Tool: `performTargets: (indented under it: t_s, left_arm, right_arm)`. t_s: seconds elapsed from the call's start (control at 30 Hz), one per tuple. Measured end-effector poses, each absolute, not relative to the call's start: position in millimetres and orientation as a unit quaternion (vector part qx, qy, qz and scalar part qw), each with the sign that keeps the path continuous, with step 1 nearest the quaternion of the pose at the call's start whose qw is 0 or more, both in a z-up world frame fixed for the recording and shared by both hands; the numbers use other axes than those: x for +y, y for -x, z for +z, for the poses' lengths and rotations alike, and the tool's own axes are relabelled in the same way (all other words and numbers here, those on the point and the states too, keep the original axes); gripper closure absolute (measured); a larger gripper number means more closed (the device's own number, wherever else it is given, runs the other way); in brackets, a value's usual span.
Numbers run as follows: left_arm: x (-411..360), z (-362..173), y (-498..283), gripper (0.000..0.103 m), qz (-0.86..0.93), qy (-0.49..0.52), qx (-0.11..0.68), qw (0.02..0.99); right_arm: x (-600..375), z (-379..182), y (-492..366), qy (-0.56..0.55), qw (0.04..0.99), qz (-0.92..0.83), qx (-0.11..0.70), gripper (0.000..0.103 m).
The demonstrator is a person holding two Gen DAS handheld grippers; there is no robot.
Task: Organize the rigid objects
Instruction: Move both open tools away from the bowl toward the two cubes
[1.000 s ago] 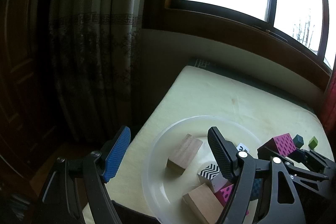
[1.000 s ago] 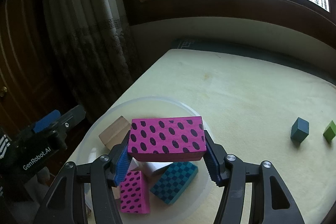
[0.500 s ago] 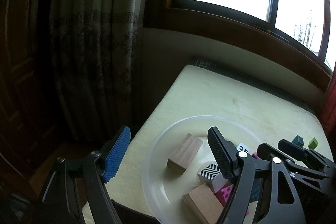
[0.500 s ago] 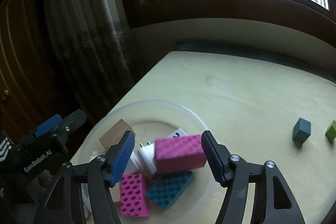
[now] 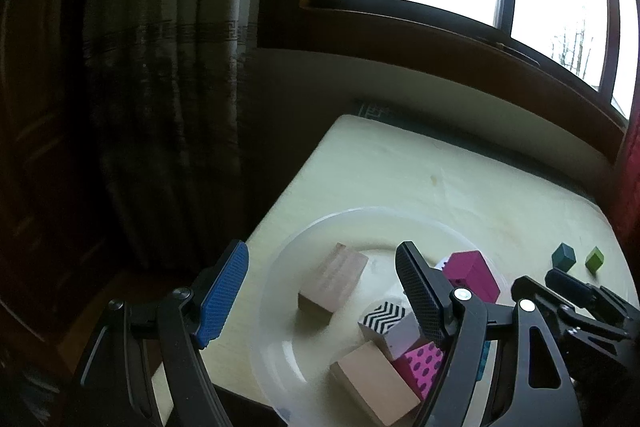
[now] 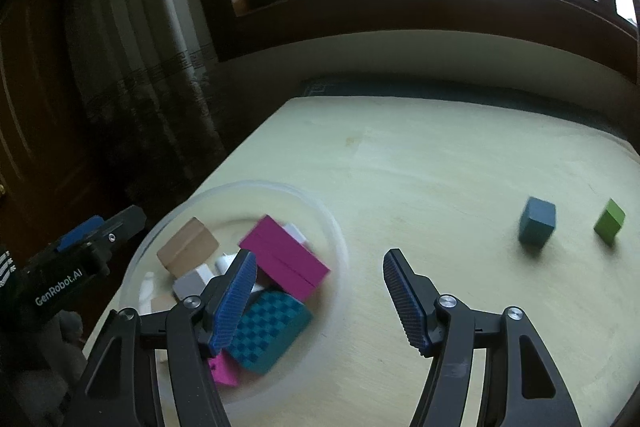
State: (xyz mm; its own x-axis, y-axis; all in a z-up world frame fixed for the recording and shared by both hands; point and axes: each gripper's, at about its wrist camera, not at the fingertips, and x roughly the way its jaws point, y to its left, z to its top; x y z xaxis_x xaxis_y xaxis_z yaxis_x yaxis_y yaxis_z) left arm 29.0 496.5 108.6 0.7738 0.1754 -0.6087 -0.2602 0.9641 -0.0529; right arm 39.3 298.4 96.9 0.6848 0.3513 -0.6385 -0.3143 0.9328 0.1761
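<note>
Magenta against clear plastic: the big pink block lies tilted on the pile inside the transparent bowl, at nine o'clock from my right gripper, whose fingers are spread wide and hold nothing. My left gripper hangs over the bowl's near rim, likewise spread and empty. Out on the cream tabletop, at about one o'clock, sit a teal cube and a green cube, near each other. I judge both light, stiff and smooth-painted; I'd pinch the teal one across two opposite flat faces, squarely, so it doesn't twist out.
</note>
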Motion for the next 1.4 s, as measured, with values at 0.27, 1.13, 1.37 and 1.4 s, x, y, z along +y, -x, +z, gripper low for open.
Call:
performTargets:
  t_s: [0.27,1.13,1.37,1.4]
  left_arm:
    - [480.7,105.3,-32.4,0.026,0.102,0.053,0.323,0.939]
    - [406.8,89.0,-34.0,0.026,0.039,-0.002,0.351,0.936]
    - [393.7,87.5,-34.6,0.026,0.024,-0.007,0.357,0.934]
    - [391.5,87.4,-34.5,0.026,0.022,-0.008,0.357,0.934]
  right_arm:
    - [274.1,88.3,-37.0,-0.032,0.918,0.158,0.361,0.034]
    - [176.4,65.5,-28.0,-0.056,0.917,0.07,0.388,0.034]
    - [157.3,62.9,-25.3,-0.061,0.918,0.056,0.389,0.034]
    - [154.3,62.8,-24.1,-0.062,0.918,0.055,0.389,0.034]
